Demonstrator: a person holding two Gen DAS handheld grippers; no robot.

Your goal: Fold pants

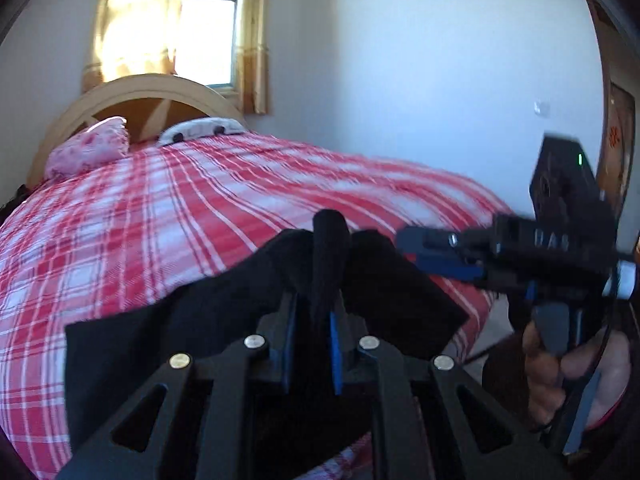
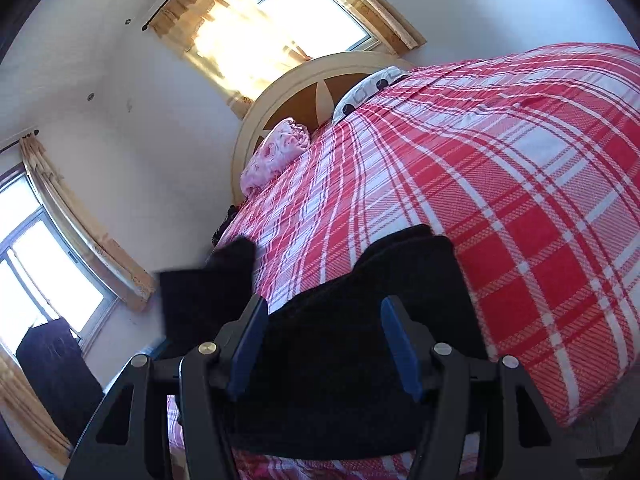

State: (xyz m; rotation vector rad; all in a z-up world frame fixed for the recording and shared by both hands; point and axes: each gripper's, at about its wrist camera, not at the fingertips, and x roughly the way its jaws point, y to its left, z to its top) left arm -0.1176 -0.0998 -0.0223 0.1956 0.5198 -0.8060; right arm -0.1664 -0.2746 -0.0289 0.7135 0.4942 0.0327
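Black pants (image 2: 340,360) bunch in the clamped left gripper (image 1: 312,344); right gripper (image 2: 324,344) gapes empty.

Your left hand-held gripper (image 1: 316,320): jaws closed tight, pads clamped on black cloth, pointing fwd and slightly down. Your right hand-held gripper (image 2: 324,352): jaws apart, pads not pressing anything. Your right hand (image 1: 548,372) wraps its grip, seen from left cam.

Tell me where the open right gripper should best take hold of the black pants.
Probably the free edge of the black pants lying between the right gripper fingers, approached from the near bed edge: the cloth lies flat there, while the left gripper already pinches a raised fold.
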